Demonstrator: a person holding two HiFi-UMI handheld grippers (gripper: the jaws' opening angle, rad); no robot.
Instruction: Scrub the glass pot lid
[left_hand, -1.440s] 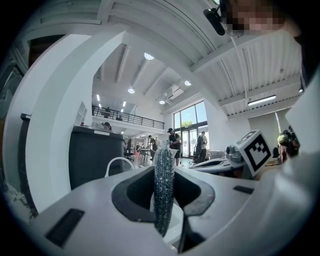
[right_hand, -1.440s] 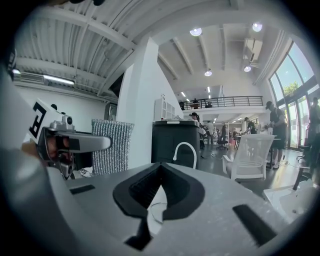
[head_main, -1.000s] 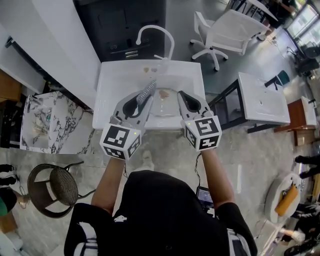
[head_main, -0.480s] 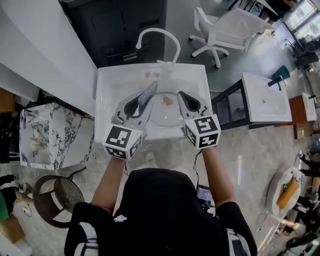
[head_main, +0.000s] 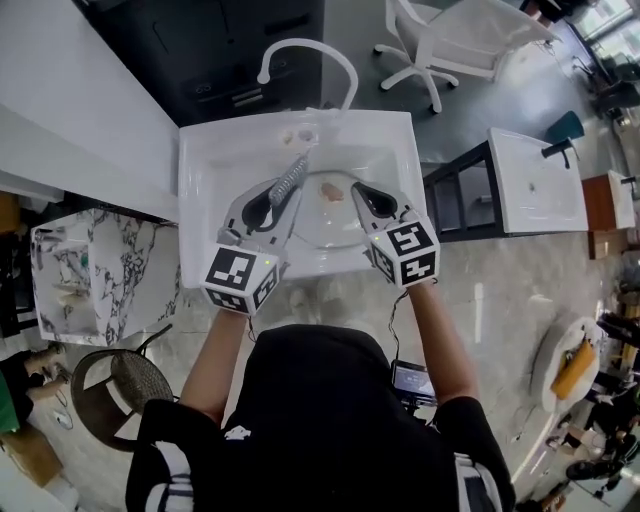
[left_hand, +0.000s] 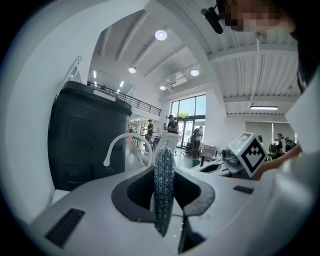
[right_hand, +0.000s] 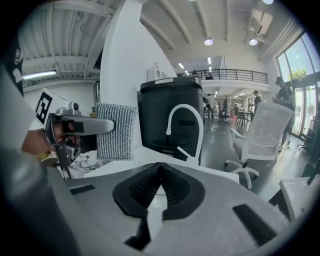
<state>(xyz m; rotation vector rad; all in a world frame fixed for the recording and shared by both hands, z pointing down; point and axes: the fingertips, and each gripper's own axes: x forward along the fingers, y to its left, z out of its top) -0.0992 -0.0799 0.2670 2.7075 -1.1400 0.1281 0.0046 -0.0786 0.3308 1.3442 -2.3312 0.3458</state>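
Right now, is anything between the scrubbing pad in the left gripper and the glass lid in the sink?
Nothing visible is. The left gripper holds the scrubbing pad over the sink, by the left edge of the glass lid. The right gripper, shut and empty, sits at the lid's right.

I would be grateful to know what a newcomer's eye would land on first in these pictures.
Probably the scrubbing pad, silvery and pinched on edge in the left gripper over the white sink. Next comes the glass lid lying in the basin. The right gripper, shut and empty, is beside it, and the curved white tap is behind.
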